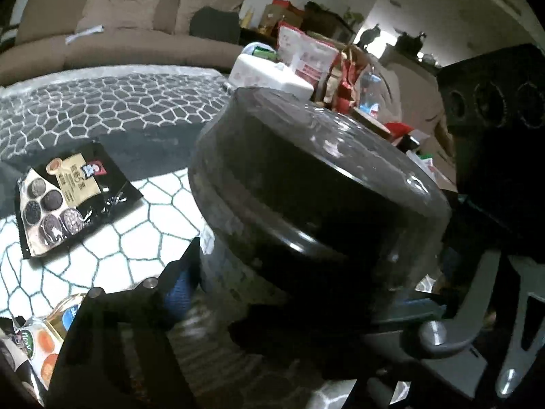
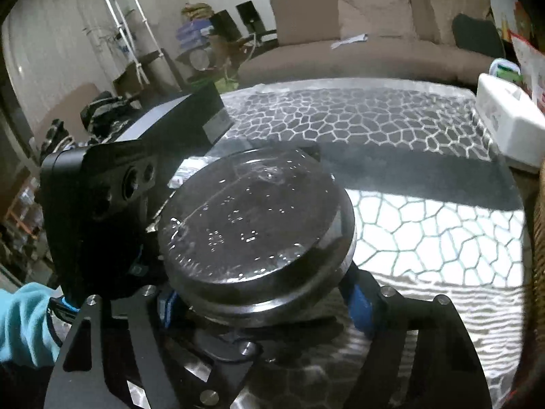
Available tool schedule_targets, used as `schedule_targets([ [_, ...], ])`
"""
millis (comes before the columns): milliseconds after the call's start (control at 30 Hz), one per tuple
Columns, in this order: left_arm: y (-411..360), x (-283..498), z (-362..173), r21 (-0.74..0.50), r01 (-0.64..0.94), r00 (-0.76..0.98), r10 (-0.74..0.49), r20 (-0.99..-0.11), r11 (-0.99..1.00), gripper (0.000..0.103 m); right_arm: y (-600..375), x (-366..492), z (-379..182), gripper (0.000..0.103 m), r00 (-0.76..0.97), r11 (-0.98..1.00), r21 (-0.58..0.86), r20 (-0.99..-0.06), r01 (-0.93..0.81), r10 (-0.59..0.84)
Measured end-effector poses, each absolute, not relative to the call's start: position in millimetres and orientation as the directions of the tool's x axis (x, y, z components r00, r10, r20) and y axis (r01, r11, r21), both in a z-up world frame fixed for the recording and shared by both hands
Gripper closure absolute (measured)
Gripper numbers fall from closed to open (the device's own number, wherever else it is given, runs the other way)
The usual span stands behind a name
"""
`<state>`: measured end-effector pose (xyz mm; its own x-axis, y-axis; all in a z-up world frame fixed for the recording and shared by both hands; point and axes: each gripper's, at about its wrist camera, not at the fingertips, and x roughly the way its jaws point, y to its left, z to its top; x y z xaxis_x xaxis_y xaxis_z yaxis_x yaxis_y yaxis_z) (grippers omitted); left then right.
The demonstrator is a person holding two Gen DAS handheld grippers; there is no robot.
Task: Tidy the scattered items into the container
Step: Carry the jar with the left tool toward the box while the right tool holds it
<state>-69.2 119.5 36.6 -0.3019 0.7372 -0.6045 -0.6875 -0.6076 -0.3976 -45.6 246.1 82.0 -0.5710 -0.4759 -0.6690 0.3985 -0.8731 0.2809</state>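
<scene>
A large clear jar with a dark lid (image 1: 316, 184) fills the left wrist view. My left gripper (image 1: 299, 293) is closed around its body, with one blue-padded finger (image 1: 178, 289) against its left side. In the right wrist view the same jar lid (image 2: 255, 225) sits between my right gripper's (image 2: 262, 300) blue pads (image 2: 357, 301), which press on the jar just below the lid. The left gripper's black body (image 2: 98, 221) stands at the jar's left. A black snack packet (image 1: 68, 187) lies flat on the honeycomb tablecloth (image 1: 136, 238). Another packet (image 1: 37, 344) lies at the lower left.
A white box (image 1: 269, 75) and a pile of red and white packages (image 1: 313, 58) stand at the table's far right. A black box (image 2: 184, 116) sits at the table's left edge. A woven basket rim (image 2: 536, 238) shows at the right. A brown sofa (image 2: 374, 34) lies behind.
</scene>
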Motion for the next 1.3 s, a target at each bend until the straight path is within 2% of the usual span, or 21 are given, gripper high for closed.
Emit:
schedule_targets([
  [300,114.5,-68.5,49.3,-0.385,-0.688,-0.325,0.736,-0.593,-0.615,0.032,234.3,-41.6,96.6,0.027,-0.595,-0.876,0.228,-0.659,0.425,-0.46],
  [600,82.2,-59.4,89.6,-0.324,-0.679,-0.396,0.7,-0.594,-0.659,0.032,202.9,-37.1,132.2,0.027,-0.601,-0.848,0.221,-0.622,0.481,-0.503],
  [1100,-41.9,-46.5,207.4,-0.227,-0.602,-0.575,0.613,-0.542,-0.766,0.034,80.3,-41.1,238.8,0.027,-0.58,-0.758,0.17,-0.546,0.63,-0.604],
  [1300,-111.5,-53.0,234.3,-0.218,-0.548,-0.623,0.567,-0.538,-0.808,0.034,8.8,-55.8,264.6,0.027,-0.535,-0.709,0.162,-0.548,0.686,-0.643],
])
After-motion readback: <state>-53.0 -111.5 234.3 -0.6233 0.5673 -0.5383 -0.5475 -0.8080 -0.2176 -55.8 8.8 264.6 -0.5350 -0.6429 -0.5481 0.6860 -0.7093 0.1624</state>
